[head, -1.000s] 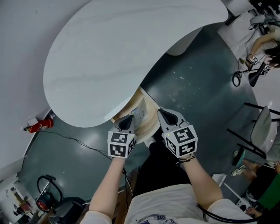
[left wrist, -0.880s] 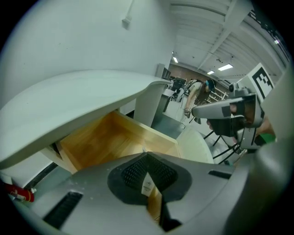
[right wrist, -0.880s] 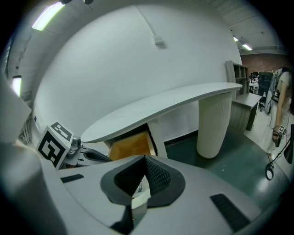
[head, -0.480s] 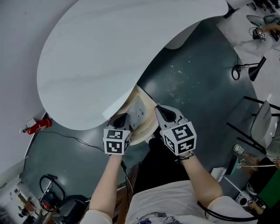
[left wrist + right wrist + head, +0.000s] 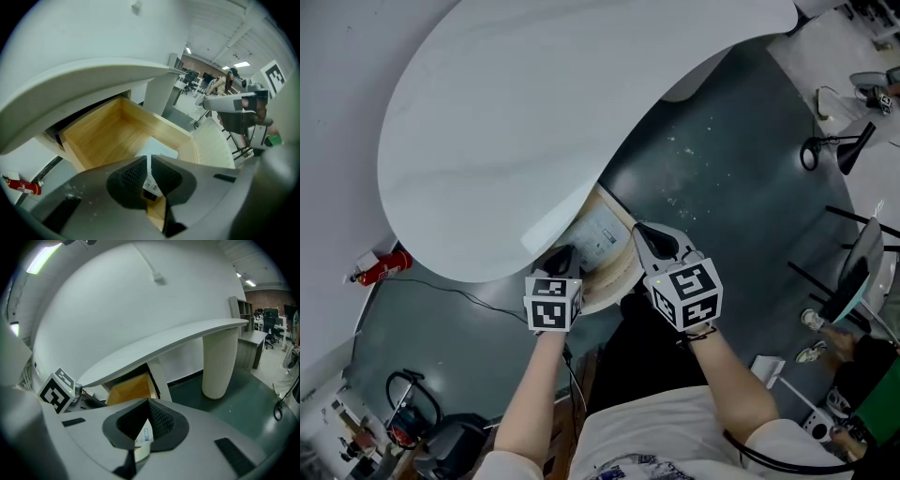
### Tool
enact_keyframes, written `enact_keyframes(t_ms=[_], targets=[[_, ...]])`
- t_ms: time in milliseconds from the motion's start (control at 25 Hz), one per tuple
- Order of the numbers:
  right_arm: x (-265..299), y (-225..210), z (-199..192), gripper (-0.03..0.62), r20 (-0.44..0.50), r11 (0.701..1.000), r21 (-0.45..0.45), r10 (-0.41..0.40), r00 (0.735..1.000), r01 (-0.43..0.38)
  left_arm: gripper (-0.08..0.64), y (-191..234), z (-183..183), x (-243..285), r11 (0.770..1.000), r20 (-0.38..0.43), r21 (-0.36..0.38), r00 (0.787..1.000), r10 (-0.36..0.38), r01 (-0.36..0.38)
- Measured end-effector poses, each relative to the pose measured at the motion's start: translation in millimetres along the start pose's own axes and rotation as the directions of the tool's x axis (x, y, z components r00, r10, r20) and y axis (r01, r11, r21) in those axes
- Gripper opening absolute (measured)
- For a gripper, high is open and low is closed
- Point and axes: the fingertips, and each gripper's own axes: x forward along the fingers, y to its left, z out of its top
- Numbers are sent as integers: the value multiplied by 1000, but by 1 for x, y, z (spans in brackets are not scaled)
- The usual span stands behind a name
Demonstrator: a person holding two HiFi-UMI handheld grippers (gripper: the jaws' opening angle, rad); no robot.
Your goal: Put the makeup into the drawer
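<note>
A white tabletop (image 5: pixel 534 122) overhangs the back of the open wooden drawer (image 5: pixel 623 270), and the white makeup box (image 5: pixel 602 234) lies flat on the drawer's floor. The left gripper (image 5: pixel 560 253) tips steeply over the drawer's near left corner and the right gripper (image 5: pixel 643 234) slants over its front, both with jaws closed on nothing. Since a second ago the left gripper has sunk slightly.

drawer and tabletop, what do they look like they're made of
Drawer: light wood or bamboo-look board, going by the honey colour and faint grain streaks; the finish looks matte. Tabletop: smooth white slab with faint grey veins, so marble or a stone-look laminate; the pictures cannot settle which.
</note>
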Motion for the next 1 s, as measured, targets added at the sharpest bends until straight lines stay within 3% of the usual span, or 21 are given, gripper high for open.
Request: enact_keyframes(t_ms=[680,1000], targets=[[-13,12,10,20,22,999,-37,16,1000,-15,60,-7,6,-21,1000,64,-5,998,9,-8],[-37,37,19,20,40,996,-85,38,998,-35,58,-18,9,-61,1000,145,-12,989,30,-28]])
